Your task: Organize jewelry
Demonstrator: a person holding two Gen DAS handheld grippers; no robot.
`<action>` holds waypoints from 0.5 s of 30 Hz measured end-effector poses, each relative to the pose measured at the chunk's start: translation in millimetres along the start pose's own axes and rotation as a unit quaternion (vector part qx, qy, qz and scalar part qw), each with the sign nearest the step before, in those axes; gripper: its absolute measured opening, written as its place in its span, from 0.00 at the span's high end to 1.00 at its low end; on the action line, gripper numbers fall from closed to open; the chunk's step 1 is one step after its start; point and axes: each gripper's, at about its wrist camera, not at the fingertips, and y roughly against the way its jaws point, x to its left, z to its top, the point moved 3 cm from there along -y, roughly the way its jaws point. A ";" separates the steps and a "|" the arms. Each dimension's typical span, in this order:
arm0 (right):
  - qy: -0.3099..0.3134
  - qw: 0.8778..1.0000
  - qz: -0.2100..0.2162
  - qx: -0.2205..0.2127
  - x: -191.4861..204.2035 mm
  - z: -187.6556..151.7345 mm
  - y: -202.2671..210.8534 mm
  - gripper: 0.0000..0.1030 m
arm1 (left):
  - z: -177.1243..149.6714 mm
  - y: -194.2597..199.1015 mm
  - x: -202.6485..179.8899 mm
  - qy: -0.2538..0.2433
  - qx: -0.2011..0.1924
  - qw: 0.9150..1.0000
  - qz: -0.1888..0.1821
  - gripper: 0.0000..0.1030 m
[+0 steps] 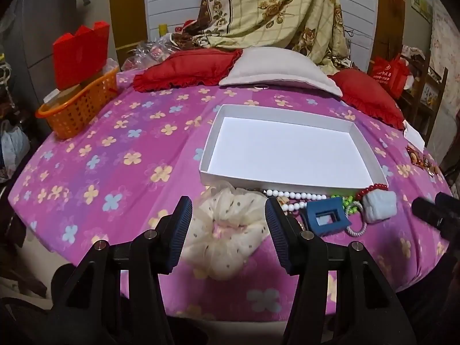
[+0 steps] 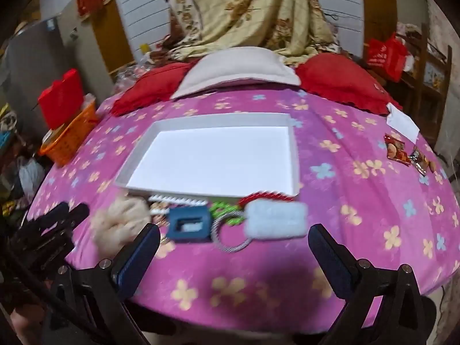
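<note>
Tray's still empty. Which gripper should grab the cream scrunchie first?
Left. The left gripper already has its open fingers on either side of the cream scrunchie. The right gripper hangs open over bare bedspread, nearer the blue claw clip.

red bag [image 1: 386, 76], white print illegible

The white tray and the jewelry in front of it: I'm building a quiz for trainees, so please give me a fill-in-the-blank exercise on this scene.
1. The white tray holds ____ so far.
2. The cream scrunchie lies between the fingers of the ____ gripper.
3. The hair claw clip is ____ in colour.
4. The basket at the bed's edge is ____.

Missing words: nothing; left; blue; orange
</note>
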 end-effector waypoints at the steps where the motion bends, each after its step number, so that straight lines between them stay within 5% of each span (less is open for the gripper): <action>1: 0.005 1.000 -0.002 0.001 5.3 -3.9 2.7 0.01 | -2.3 4.4 1.6 0.003 -0.002 1.000 0.000 0.49; 15: 0.002 1.000 0.006 -0.009 25.9 -25.4 38.1 0.01 | -16.8 54.0 3.4 0.004 -0.026 1.000 -0.010 0.49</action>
